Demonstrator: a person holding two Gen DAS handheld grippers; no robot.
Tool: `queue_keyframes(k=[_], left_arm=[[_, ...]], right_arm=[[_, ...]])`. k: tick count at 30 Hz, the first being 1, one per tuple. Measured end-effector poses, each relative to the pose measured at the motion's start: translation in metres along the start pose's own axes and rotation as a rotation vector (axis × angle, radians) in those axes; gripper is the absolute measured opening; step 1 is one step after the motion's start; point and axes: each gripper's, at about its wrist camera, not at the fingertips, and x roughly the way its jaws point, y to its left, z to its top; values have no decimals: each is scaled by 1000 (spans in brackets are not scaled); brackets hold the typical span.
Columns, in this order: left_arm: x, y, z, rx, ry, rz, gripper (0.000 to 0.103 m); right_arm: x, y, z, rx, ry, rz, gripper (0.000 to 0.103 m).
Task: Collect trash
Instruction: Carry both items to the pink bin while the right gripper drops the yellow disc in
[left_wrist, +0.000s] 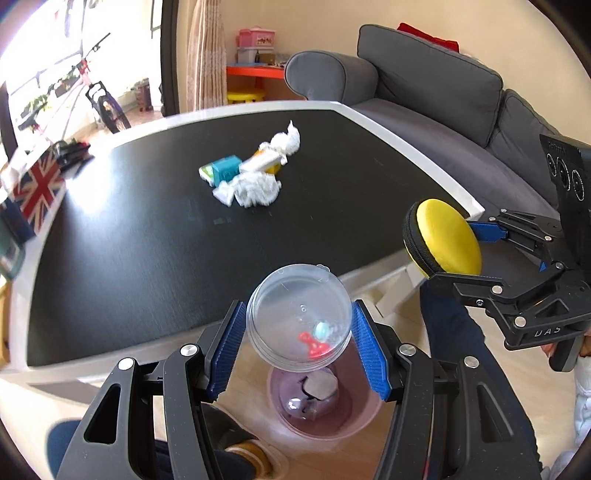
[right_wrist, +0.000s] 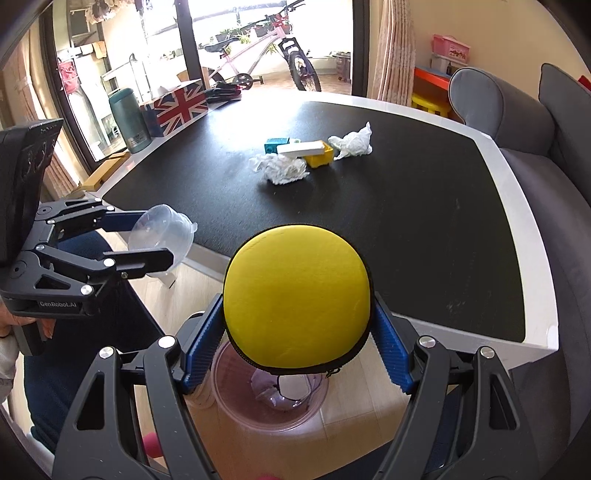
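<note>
While both hang over the translucent pink plastic bin (right_wrist: 236, 400), each gripper clamps trash.
Left gripper (left_wrist: 298, 345), labelled "GenRobot.AI", pinches a clear round plastic capsule (left_wrist: 298, 317); right gripper (right_wrist: 297, 343) squeezes a yellow round zippered case (right_wrist: 297, 297).

I can't make out what lies in the pink bin (right_wrist: 236, 406); the yellow case (right_wrist: 297, 295) covers most of its mouth. Red and teal bits inside the clear cup (left_wrist: 299, 317) are too small to identify. My legs are cut off at the frame edge.
</note>
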Motion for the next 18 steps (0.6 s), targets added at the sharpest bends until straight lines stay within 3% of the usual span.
queue_keyframes(k=[8,18], left_arm=[[11,-5,-25,-19,33,-17,57],[21,-2,-33,-41,54,-28,57]], right_arm=[[15,12,-29,-2,50,27,75],[46,10,-51,21,117,69,75]])
